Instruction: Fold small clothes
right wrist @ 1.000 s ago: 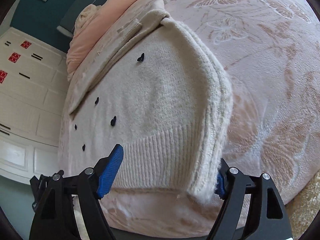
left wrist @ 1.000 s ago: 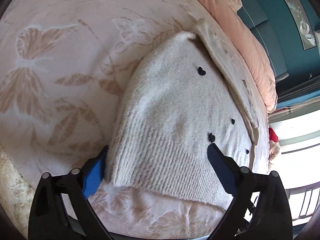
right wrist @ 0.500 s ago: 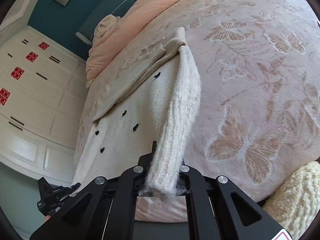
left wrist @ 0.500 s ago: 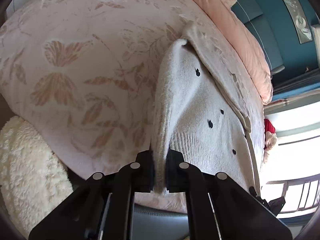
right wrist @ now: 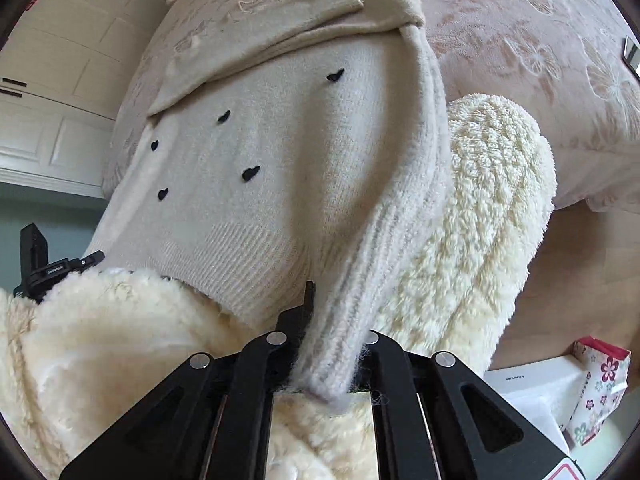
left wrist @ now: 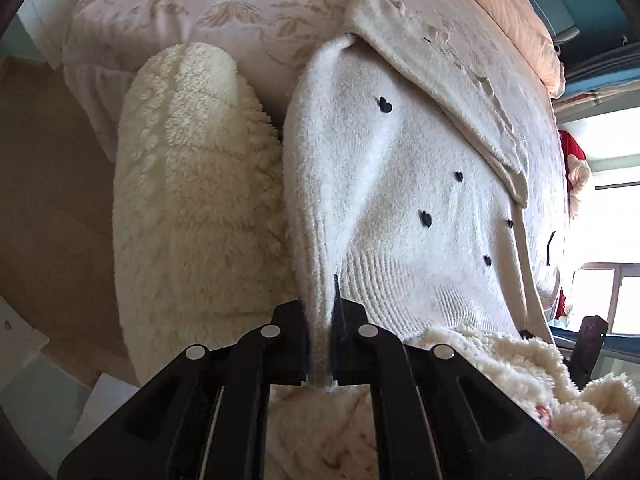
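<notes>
1. the left gripper [left wrist: 320,344] is clamped on the ribbed hem corner of the cream sweater [left wrist: 400,184].
2. the right gripper [right wrist: 332,356] pinches the sweater's [right wrist: 280,152] other hem corner.
3. fluffy cream sleeves [left wrist: 188,200] sit close on either side.
4. the sweater, dotted with small black hearts [right wrist: 251,173], stretches from both grippers up onto the pink butterfly bedspread [left wrist: 248,4].
5. a beige garment [right wrist: 288,36] lies across its far end.

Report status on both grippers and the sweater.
Left gripper shut on sweater hem corner. Right gripper shut on opposite corner. Sweater lifted off bedspread. Fleece sleeves crowd close below.
</notes>
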Demonstrator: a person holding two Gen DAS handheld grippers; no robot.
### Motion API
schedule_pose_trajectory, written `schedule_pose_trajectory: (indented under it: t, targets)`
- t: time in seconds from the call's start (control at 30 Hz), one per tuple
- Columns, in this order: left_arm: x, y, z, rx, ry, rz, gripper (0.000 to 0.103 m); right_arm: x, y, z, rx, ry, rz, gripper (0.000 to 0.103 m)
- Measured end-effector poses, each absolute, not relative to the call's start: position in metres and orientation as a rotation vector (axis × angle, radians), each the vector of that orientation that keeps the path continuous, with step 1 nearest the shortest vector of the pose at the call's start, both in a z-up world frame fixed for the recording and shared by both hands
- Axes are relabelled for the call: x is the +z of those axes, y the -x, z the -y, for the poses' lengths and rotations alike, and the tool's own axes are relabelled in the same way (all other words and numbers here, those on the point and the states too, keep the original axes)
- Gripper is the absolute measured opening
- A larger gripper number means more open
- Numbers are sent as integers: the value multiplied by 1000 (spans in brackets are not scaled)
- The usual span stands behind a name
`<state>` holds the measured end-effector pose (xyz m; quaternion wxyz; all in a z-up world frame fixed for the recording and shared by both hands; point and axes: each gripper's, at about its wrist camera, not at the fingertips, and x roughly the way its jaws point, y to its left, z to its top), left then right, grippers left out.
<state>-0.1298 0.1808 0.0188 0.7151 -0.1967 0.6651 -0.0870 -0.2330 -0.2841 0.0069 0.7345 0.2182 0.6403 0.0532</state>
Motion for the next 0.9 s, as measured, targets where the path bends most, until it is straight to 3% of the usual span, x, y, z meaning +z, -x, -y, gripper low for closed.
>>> schedule_pose_trajectory:
  t: [0.2, 0.27, 0.43, 0.53, 0.57, 0.6, 0.67, 0.73, 0.9]
  targets:
    - [77, 13, -158, -269, 387, -1150, 7, 51, 137, 327, 104, -537, -1067, 5]
    - [70, -41, -140, -257, 365, -1070, 7, 33, 88, 353, 62, -621, -968, 5]
    - [5, -144, -86, -173, 269, -1107, 12, -34, -13, 371, -55, -788, -911, 12]
    - [-21, -162, -83, -117, 292, -1098, 25, -45, -30, 364, -142, -738, -923, 16]
    - [-22, -161, -86, -120, 317, -1083, 36, -45, -26, 365, -138, -774, -903, 21]
    - [-19, -157, -91, -115, 333, -1065, 44, -42, -18, 366, -122, -819, -868, 35]
    - [-7, -147, -102, -115, 338, -1005, 72, -33, -1, 372, -147, -838, -809, 59]
    - [5, -137, -111, -124, 307, -975, 87, -22, 15, 376, -184, -776, -777, 63]
    - [-6, -134, -109, -170, 256, -1005, 89, -26, 7, 380, -206, -631, -860, 66]
